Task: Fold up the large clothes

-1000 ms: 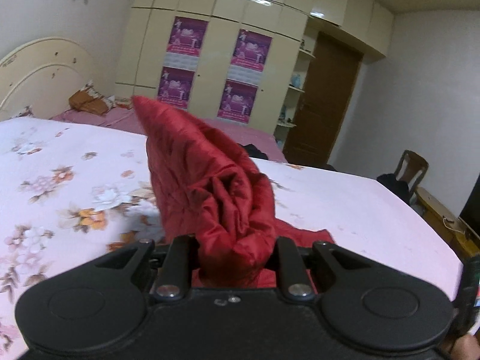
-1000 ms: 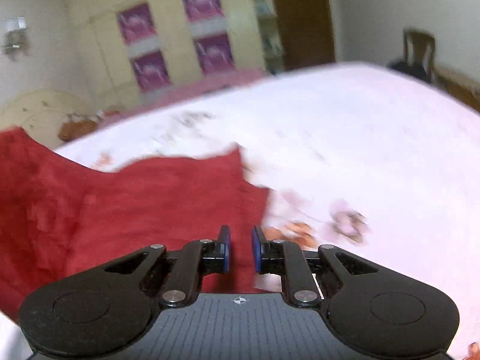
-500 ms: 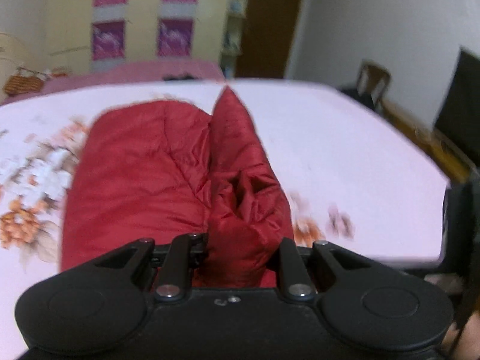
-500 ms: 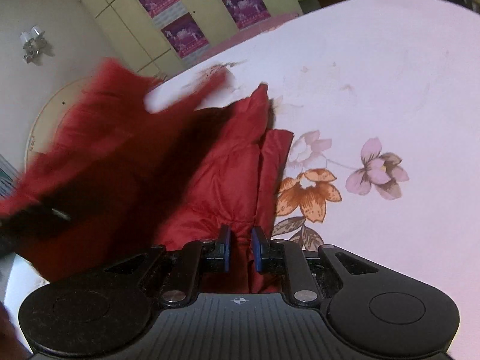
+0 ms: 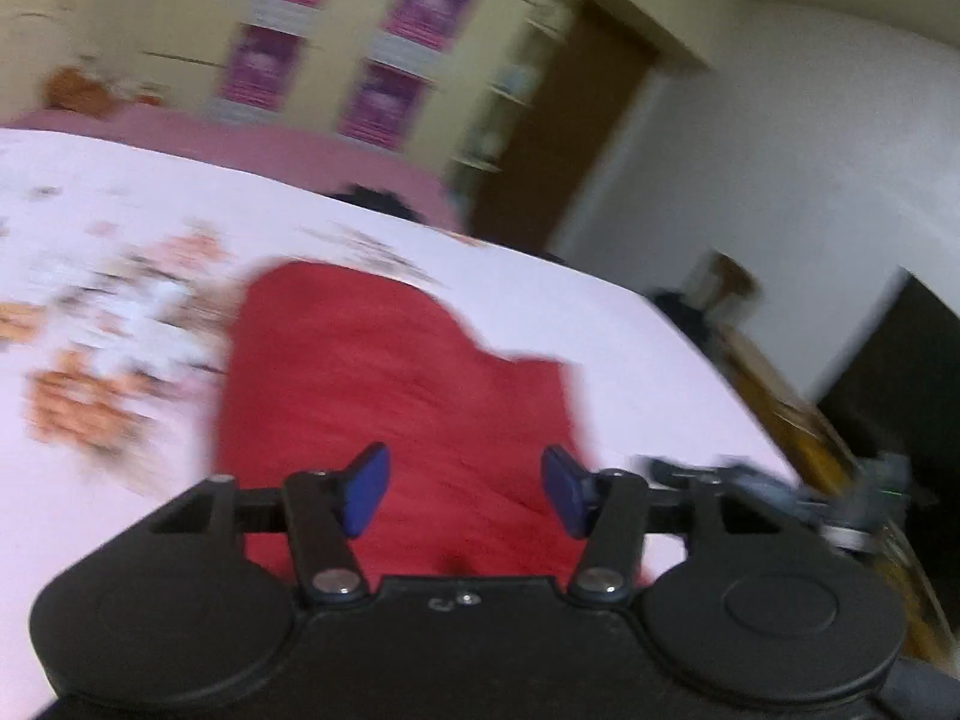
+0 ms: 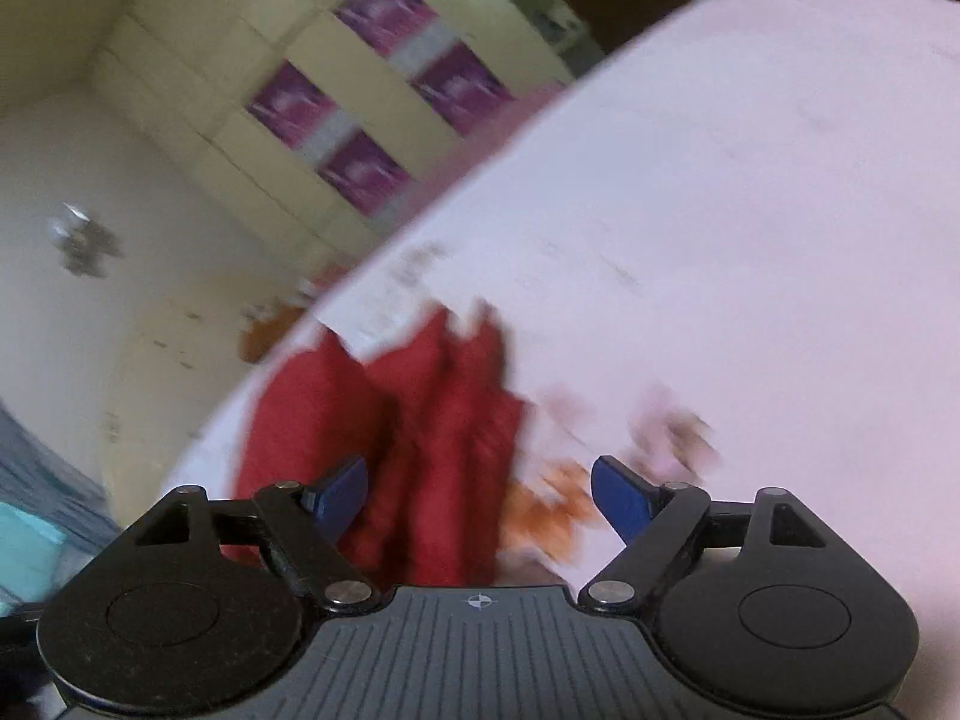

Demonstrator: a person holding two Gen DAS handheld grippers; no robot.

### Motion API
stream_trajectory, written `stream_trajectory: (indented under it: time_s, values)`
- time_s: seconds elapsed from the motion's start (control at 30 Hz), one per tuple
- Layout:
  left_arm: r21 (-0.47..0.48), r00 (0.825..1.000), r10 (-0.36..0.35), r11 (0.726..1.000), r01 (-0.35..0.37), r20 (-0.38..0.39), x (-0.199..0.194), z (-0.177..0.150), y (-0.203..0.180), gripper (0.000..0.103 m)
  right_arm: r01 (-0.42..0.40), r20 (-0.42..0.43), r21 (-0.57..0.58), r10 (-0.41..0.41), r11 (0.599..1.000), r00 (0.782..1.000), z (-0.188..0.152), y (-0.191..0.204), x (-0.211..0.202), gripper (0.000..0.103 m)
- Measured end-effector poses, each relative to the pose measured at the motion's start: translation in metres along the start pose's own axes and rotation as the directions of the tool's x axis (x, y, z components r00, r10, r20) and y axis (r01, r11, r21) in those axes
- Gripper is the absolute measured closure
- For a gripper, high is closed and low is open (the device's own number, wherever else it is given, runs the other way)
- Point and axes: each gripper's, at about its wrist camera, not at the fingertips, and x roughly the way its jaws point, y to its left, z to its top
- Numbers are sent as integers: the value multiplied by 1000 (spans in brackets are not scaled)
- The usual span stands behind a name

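Nearest in the left wrist view, the left gripper (image 5: 465, 489) is spread wide, its blue pads (image 5: 365, 489) parted with nothing between them, hovering low over the red garment (image 5: 390, 396), which lies bunched and flattened on the floral bedspread (image 5: 108, 324). The right gripper (image 6: 477, 501) is tilted hard to one side and also gapes wide and empty, its blue pads (image 6: 624, 504) apart, with the red garment (image 6: 414, 438) just ahead of its left finger in several ridged folds on the bed. Both views are smeared with blur. Beyond the garment, the left view alone shows a brown door (image 5: 570, 126), a chair (image 5: 723, 285) and a dark screen (image 5: 900, 378); the right view alone catches a wall lamp (image 6: 84, 240). Both show the cream wardrobe (image 5: 498, 18) with purple posters (image 5: 420, 6).
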Motion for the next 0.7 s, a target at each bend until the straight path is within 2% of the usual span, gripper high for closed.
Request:
stream_trajectory:
  time_s: [0.1,0.2,0.3,0.43,0.5,0.6,0.7]
  values:
    - [-64,999,49,997,-48,14,17,12,36,62,-64,-31,-45,62,997,998,15,26,20,41]
    - [-102,999,54,993,-53,0,41,19,63,73,-54,-67,-103,47,993,997,26,48,48,46]
    - [-100,999,37,994,-40,-28,62,22,71,80,-28,-123,-109,14,994,992,30,55,74,86]
    - [-95,998,-16,995,10,-65,83,22,75,83,3,-123,-136,-20,991,992,24,55,71,90]
    - [-94,995,-60,994,53,-75,84,19,71,83,47,-116,-167,-67,985,991,20,50,68,90]
    - [-64,988,-103,993,97,-112,101,17,71,85,105,-135,-128,-122,986,983,13,32,75,90]
    - [-18,983,-80,997,78,-165,119,13,66,85,137,-148,-99,-151,986,977,5,19,88,90]
